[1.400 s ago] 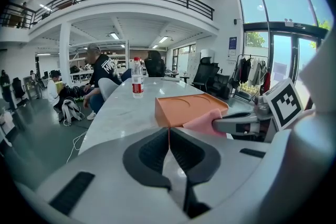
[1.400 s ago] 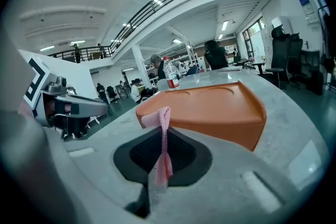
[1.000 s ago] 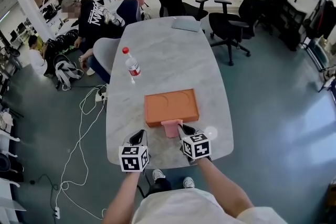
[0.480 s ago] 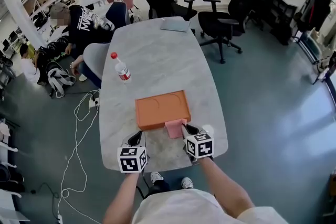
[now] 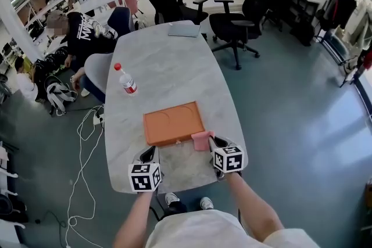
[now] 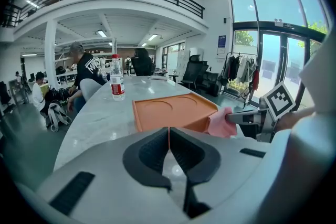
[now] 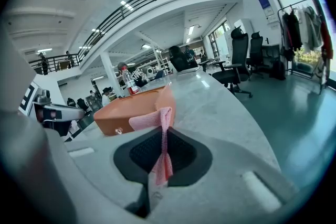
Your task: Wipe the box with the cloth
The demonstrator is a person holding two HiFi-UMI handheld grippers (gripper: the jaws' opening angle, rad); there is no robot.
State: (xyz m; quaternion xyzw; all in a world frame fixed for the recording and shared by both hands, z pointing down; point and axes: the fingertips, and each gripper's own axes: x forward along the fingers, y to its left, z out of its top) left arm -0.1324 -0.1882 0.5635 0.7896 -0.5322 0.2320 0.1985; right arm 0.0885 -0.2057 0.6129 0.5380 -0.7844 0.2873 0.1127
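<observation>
Overhead, in the head view, the orange box (image 5: 173, 123) lies flat on the grey surface (image 5: 174, 61), close to the person's edge. A bottle (image 5: 125, 79) stands well apart beyond it. The pink cloth (image 5: 203, 140) sits at the box's near right corner and looks to be touching it, carried by the right tongs (image 5: 216, 142). The left tongs (image 5: 150, 154) rest just short of the box's near left side, apart from it.

The left gripper view shows the left tongs (image 6: 168, 136) closed tip to tip with nothing between them. Beyond lie the box (image 6: 170, 113) and the cloth (image 6: 221, 122), bunched against the box's corner.

The right gripper view shows the right tongs (image 7: 164, 150) pinched tight on a fold of the cloth (image 7: 152, 119), whose free end presses on the box's (image 7: 126, 113) near wall.

By my judgement the wiping is under way at that corner, with most of the box not yet covered. The next move calls for drawing the cloth along the wall or up over the rim with steady pressure. The box may slide, so the left tongs could brace its other side.
</observation>
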